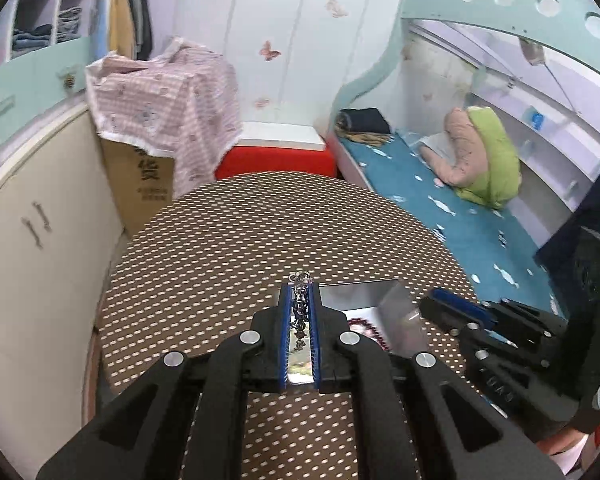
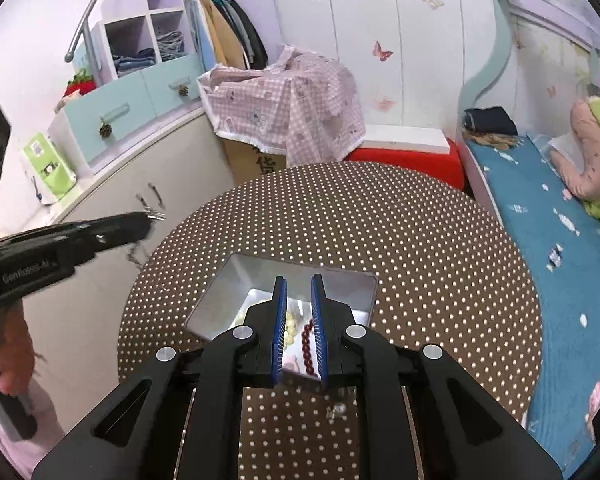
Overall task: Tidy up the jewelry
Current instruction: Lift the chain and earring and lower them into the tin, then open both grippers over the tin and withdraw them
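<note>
My left gripper (image 1: pixel 300 286) is shut on a silver chain (image 1: pixel 300 280), raised above the dotted brown round table (image 1: pixel 228 248). In the right wrist view that left gripper (image 2: pixel 150 216) is at the left, and the chain (image 2: pixel 138 250) dangles from its tip. An open metal tin (image 1: pixel 364 294) lies on the table. My right gripper (image 2: pixel 299 280) hovers over the tin (image 2: pixel 236 268), its jaws a narrow gap apart with nothing between them. In the tin lie a red bead bracelet (image 2: pixel 308 338) and pale yellowish beads (image 2: pixel 289 330). The right gripper (image 1: pixel 460 306) also shows at the tin's right side.
A small silver piece (image 2: pixel 336 410) lies on the table near its front edge. Behind the table are a cardboard box (image 1: pixel 144 196) under checked cloth and a red stool (image 2: pixel 412 160). A cream cabinet (image 1: pixel 40 208) stands to the left, a blue bed (image 1: pixel 460 216) to the right.
</note>
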